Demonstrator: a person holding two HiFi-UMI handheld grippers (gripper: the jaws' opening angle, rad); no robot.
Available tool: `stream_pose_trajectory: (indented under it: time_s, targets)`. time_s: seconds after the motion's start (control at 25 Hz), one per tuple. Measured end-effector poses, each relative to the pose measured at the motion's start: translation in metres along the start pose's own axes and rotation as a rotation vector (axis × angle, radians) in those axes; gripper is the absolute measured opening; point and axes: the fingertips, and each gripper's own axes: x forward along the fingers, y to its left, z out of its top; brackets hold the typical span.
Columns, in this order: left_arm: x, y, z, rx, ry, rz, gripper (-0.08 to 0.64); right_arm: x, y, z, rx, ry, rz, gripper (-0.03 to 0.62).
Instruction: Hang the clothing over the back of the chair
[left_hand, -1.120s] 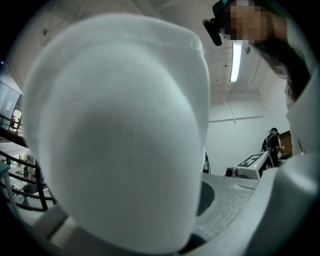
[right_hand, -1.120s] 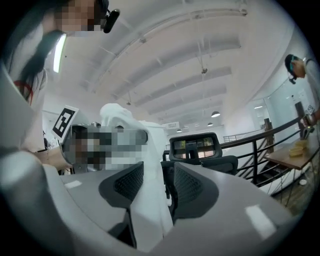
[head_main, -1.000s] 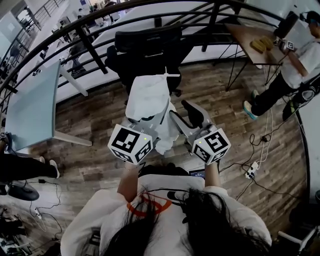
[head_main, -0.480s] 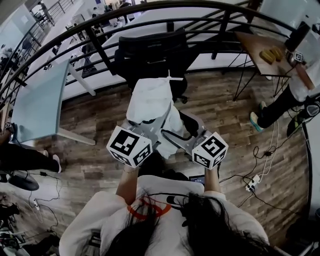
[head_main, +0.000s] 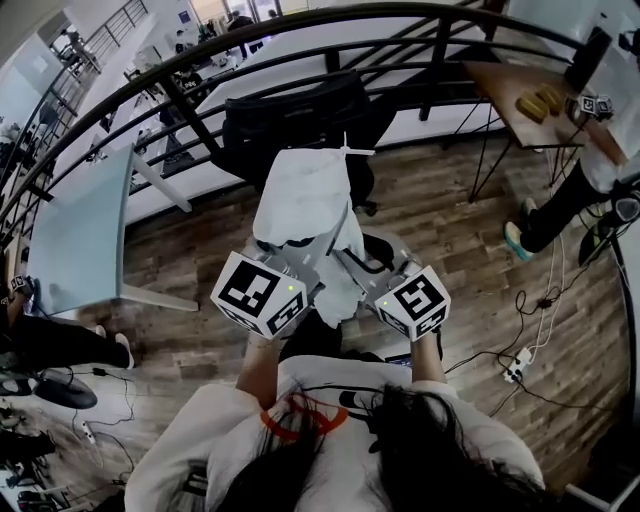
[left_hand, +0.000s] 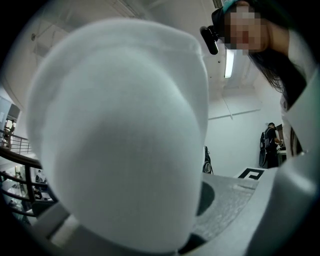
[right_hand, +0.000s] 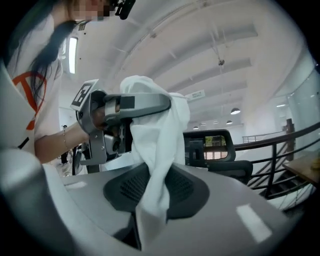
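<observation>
A white piece of clothing (head_main: 300, 195) hangs in the air between my two grippers, in front of a black office chair (head_main: 300, 110). My left gripper (head_main: 285, 248) is shut on the clothing's upper part, and the fabric (left_hand: 120, 135) fills the left gripper view. My right gripper (head_main: 350, 265) is lower on the right. Its jaws have just been closing, with a hanging strip of the clothing (right_hand: 155, 150) pinched between its pads. The right gripper view also shows the left gripper (right_hand: 125, 107) holding the cloth, with the chair (right_hand: 210, 150) behind it.
A dark curved railing (head_main: 200, 60) runs behind the chair. A grey table (head_main: 70, 220) stands at the left and a wooden desk (head_main: 520, 90) at the top right, beside another person (head_main: 590, 170). Cables and a power strip (head_main: 515, 365) lie on the wooden floor.
The right gripper has moved left to the hanging cloth and closed on it. The left gripper has shifted a little with the clothing still in it.
</observation>
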Motion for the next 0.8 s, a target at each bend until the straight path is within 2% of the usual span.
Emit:
stream_pose_trajectory:
  time_s: [0.08,0.16,0.32,0.56,0.8]
  targets:
    - [0.008,0.012,0.006,0.002,-0.021,-0.015,0.167,0.008,-0.012,0.007,0.003,-0.018,-0.029,0.075]
    - [0.019,0.026,0.012,0.009,-0.037,-0.036,0.169,0.019,-0.025,0.015,-0.014,-0.022,-0.055,0.058]
    - [0.042,0.062,0.037,0.023,-0.066,-0.1,0.169,0.047,-0.055,0.045,-0.032,-0.038,-0.085,0.055]
    - [0.076,0.109,0.089,0.085,-0.1,-0.214,0.17,0.086,-0.098,0.102,-0.05,-0.105,-0.12,0.054]
    - [0.12,0.156,0.102,0.084,-0.094,-0.298,0.172,0.119,-0.144,0.123,-0.081,-0.075,-0.169,0.054]
